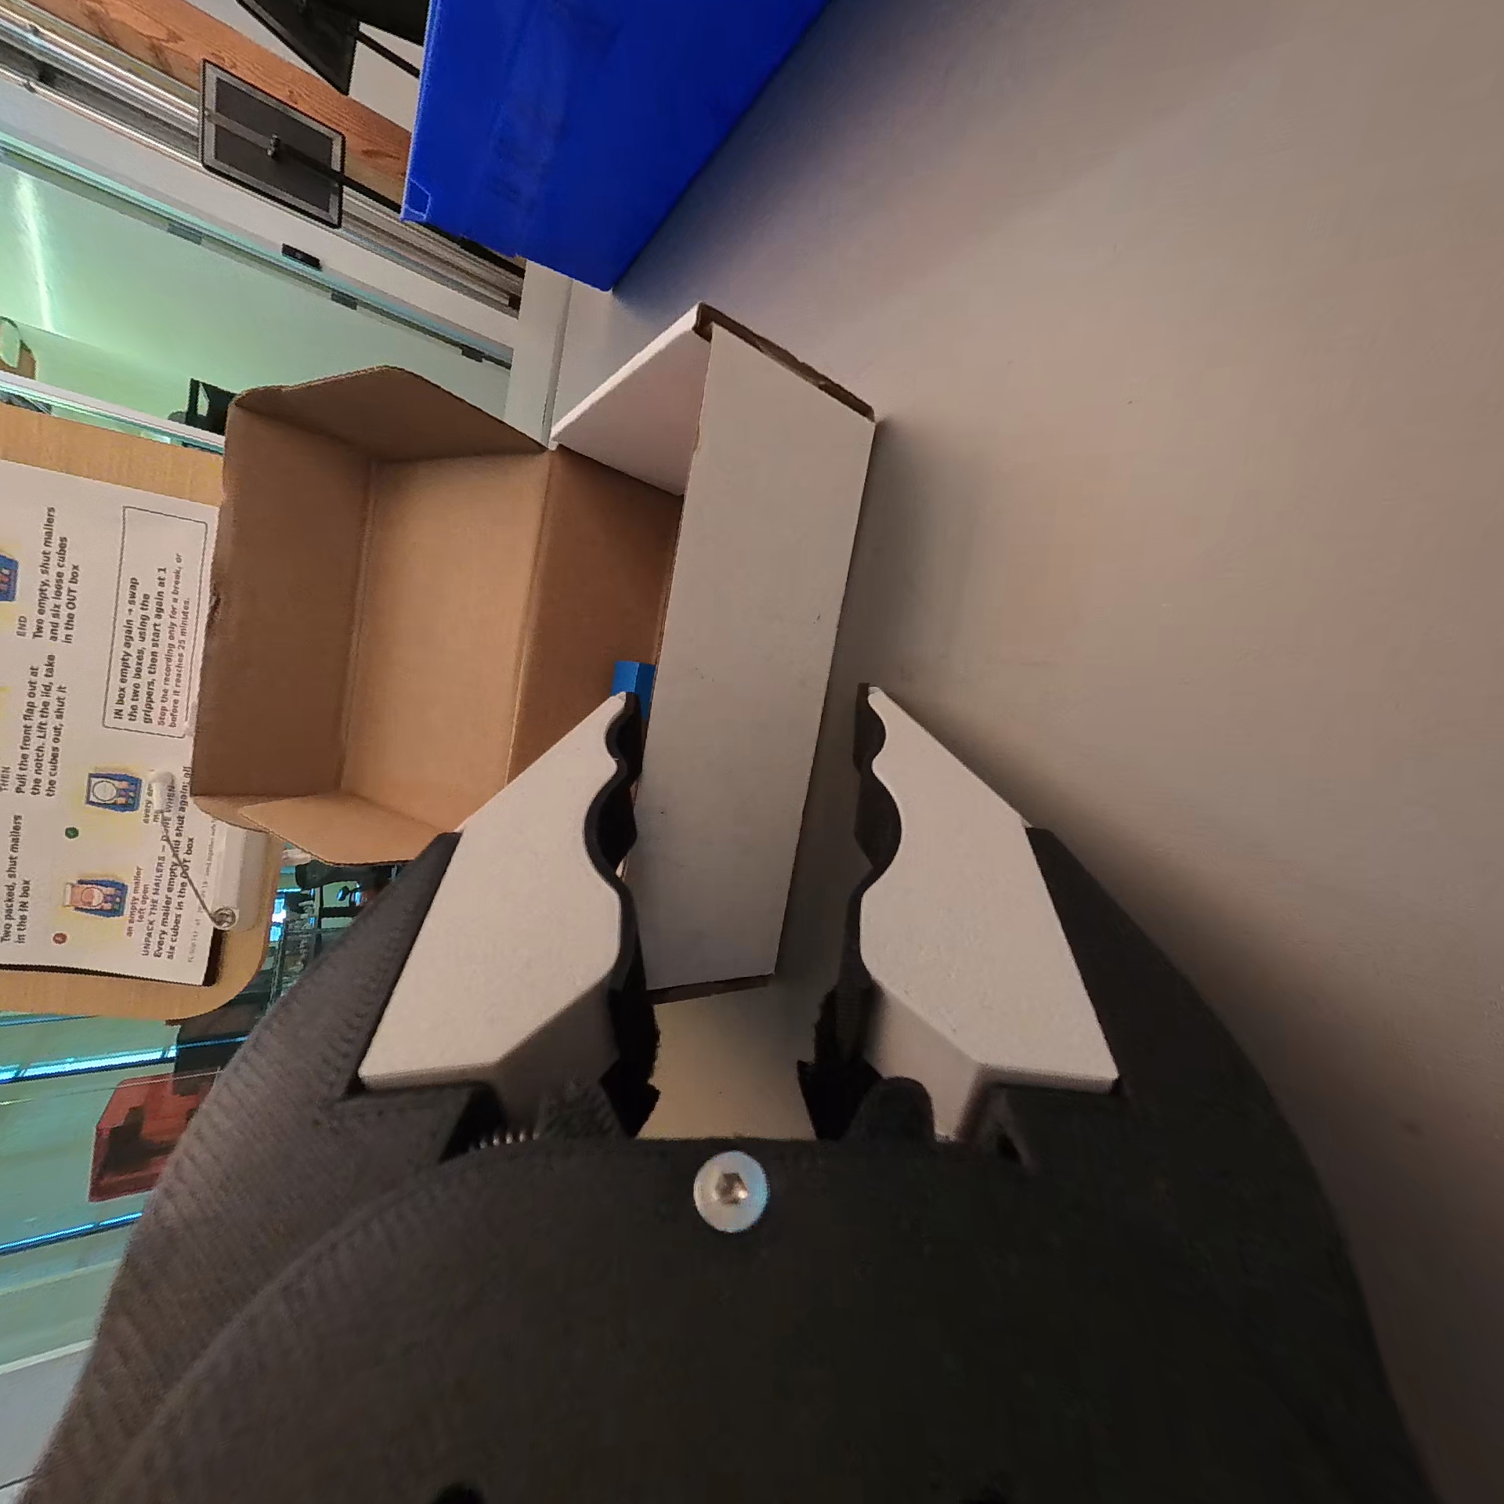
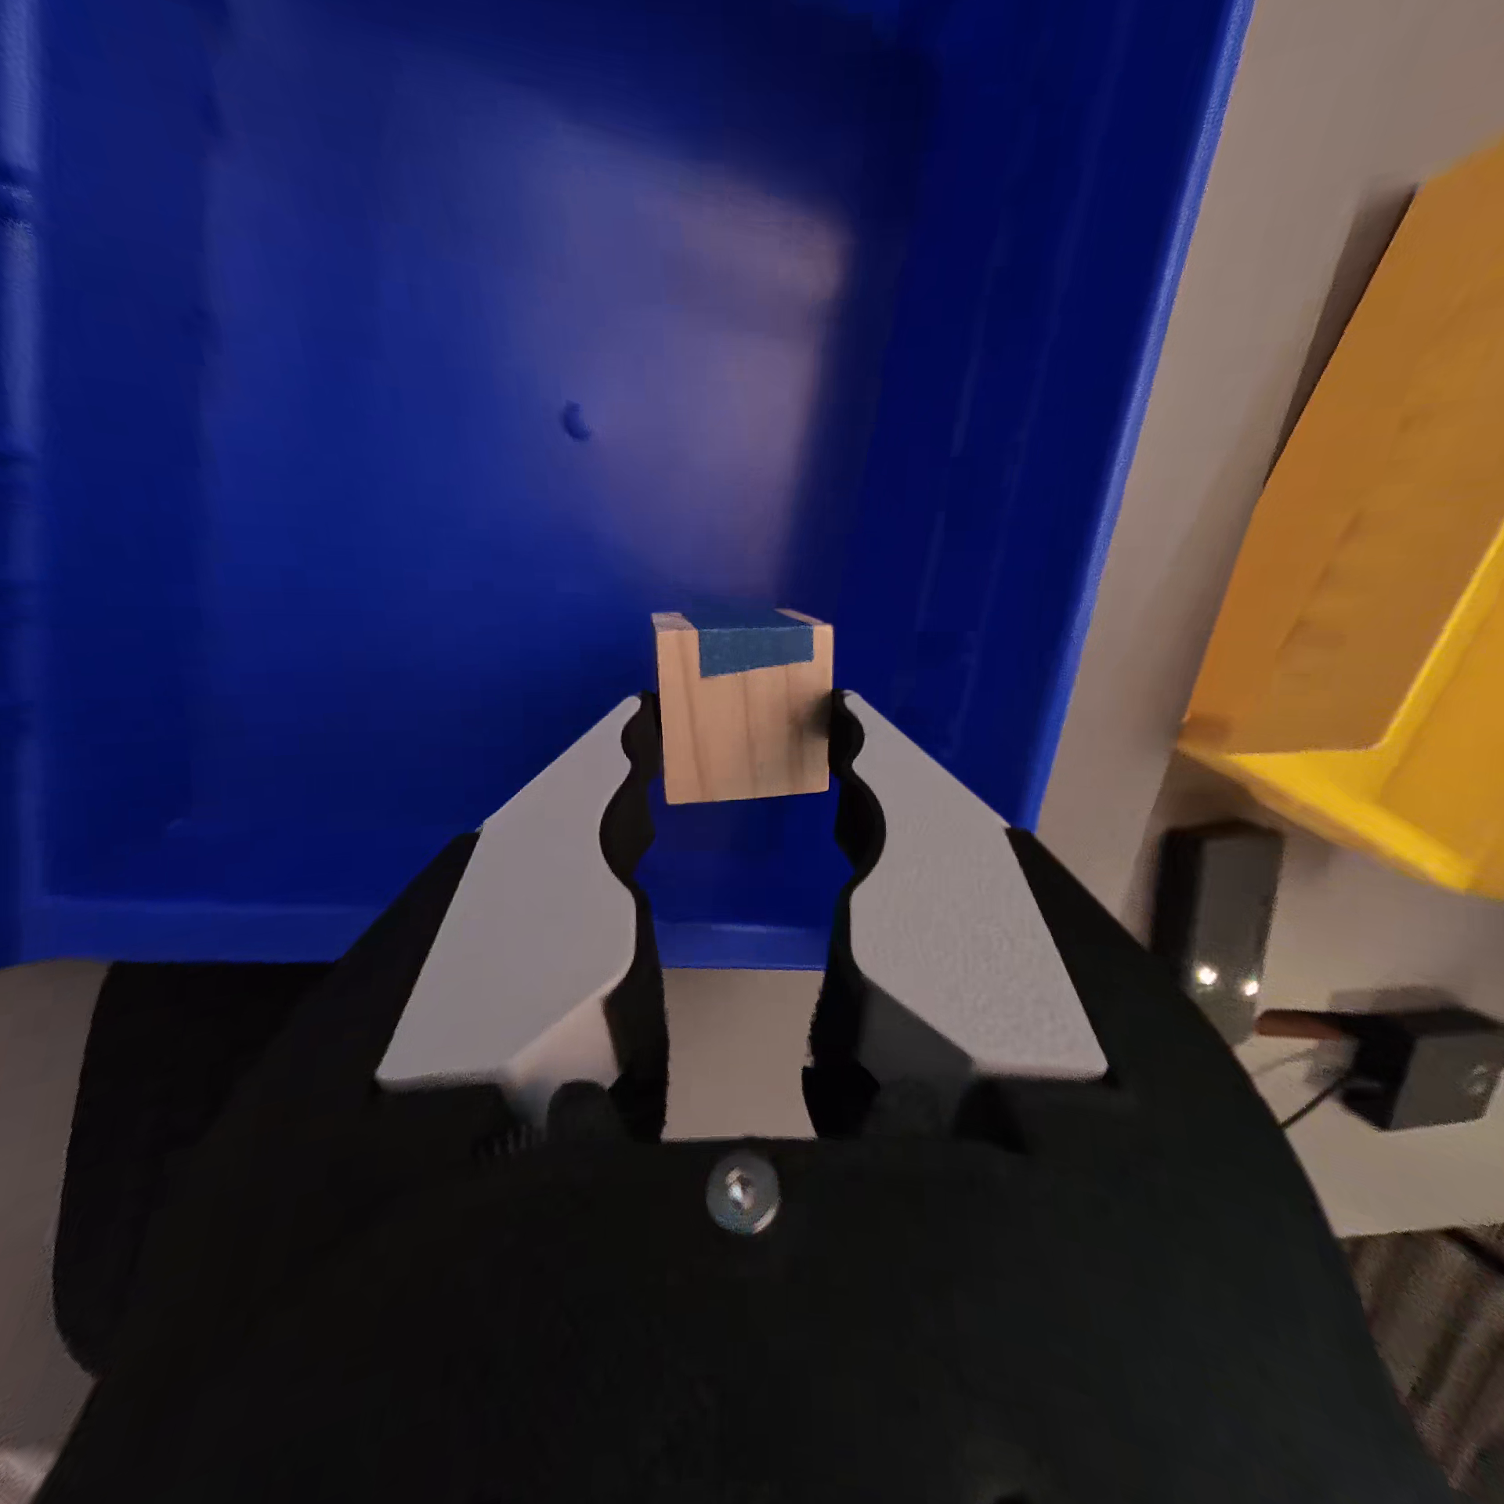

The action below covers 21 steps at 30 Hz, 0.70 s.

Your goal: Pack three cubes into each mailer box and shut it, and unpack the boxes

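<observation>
A white mailer box [image 1: 757, 618] stands open on the grey table [image 1: 1180, 651], with its brown lid [image 1: 325, 602] raised. A bit of a blue-taped cube [image 1: 633, 679] peeks over the box wall. My left gripper [image 1: 745, 696] is open and straddles the near end of the box's white side wall: one finger lies against the rim side, and the other stands just clear on the table side. My right gripper [image 2: 742, 700] is shut on a wooden cube with blue tape [image 2: 741, 741] and holds it at the fingertips over the inside of the blue bin [image 2: 407, 407].
The blue bin also shows in the left wrist view [image 1: 570, 122], beyond the mailer box. A yellow bin [image 2: 1343, 529] sits to the right of the blue one. Small black devices [image 2: 1221, 903] lie below it. A printed sheet on cardboard [image 1: 98, 732] stands behind the box. Tip to tip, the grippers are about 35 cm apart.
</observation>
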Each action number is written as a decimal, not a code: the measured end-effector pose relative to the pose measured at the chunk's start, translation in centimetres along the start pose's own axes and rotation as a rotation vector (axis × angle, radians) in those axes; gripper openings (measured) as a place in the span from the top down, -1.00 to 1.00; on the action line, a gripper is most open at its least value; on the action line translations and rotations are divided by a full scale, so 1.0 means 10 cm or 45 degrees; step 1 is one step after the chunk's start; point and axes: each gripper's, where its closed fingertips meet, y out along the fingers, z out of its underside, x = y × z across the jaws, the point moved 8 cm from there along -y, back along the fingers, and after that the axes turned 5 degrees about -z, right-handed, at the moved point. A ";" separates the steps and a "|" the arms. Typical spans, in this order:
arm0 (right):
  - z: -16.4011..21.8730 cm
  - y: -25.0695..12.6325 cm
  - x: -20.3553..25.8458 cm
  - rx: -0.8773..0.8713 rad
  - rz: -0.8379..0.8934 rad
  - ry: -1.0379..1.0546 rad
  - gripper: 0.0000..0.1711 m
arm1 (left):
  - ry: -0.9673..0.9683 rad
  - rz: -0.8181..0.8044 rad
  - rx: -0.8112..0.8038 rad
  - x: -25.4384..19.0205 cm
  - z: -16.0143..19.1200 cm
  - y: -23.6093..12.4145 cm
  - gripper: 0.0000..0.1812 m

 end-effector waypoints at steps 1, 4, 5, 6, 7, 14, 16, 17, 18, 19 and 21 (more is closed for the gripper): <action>0.04 0.07 -0.01 0.013 0.000 0.033 0.52 | 0.001 -0.001 0.000 0.00 0.00 0.00 0.44; 0.10 0.17 -0.03 0.002 -0.018 0.090 0.52 | -0.003 -0.001 0.001 0.00 0.01 0.00 0.43; 0.11 0.19 -0.05 -0.007 -0.011 0.102 0.52 | -0.004 -0.001 0.001 0.00 0.01 0.00 0.43; 0.11 0.20 -0.06 -0.008 0.004 0.113 0.52 | -0.004 -0.002 0.001 0.00 0.01 0.00 0.43; 0.11 0.22 -0.08 -0.001 0.014 0.123 0.51 | -0.005 -0.002 0.001 0.00 0.01 -0.01 0.43; 0.11 0.30 -0.07 0.022 0.047 0.138 0.47 | -0.003 -0.002 0.000 0.00 0.01 0.00 0.43; 0.07 0.15 -0.06 -0.003 0.097 0.129 0.39 | -0.003 -0.002 -0.002 0.00 0.01 0.00 0.43; 0.03 0.02 -0.02 -0.044 0.121 0.119 0.37 | -0.003 -0.002 -0.002 0.00 0.01 0.00 0.43; -0.05 -0.15 0.06 -0.124 0.136 0.098 0.37 | -0.002 -0.002 -0.001 0.00 0.01 0.00 0.43; -0.17 -0.35 0.21 -0.256 0.128 0.044 0.37 | 0.001 -0.001 -0.001 0.00 0.01 0.00 0.43; -0.45 -0.78 0.71 -0.618 0.051 -0.226 0.39 | 0.005 -0.002 0.000 0.00 0.01 0.00 0.43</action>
